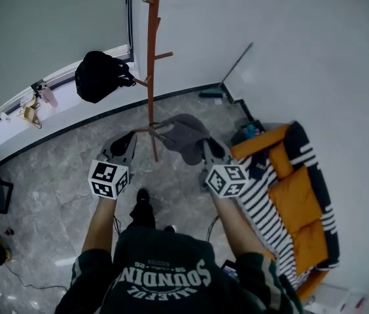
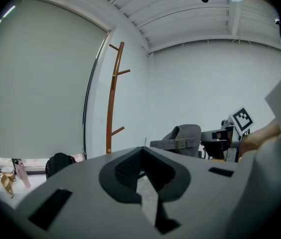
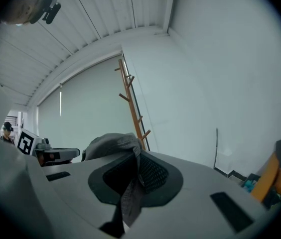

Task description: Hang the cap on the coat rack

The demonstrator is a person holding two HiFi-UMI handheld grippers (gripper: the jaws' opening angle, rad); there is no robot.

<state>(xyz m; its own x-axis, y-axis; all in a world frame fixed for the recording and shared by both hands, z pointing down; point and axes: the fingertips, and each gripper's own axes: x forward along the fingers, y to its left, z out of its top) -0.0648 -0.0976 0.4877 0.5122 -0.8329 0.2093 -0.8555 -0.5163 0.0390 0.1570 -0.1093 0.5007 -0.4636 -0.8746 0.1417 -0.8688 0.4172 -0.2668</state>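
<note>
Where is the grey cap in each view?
Head view: cap at centre, held by the right gripper, beside the coat rack.
Left gripper view: cap right of centre, right of the coat rack.
Right gripper view: cap left of centre, pinched in its jaws.
Shared landmark: coat rack.

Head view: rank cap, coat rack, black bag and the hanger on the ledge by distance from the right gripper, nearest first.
From the right gripper:
1. cap: clamped in its jaws, just to its left.
2. coat rack: the pole stands ahead and left, past the cap.
3. black bag: hangs on the rack's left side.
4. hanger: on the ledge along the wall, far left.
</note>
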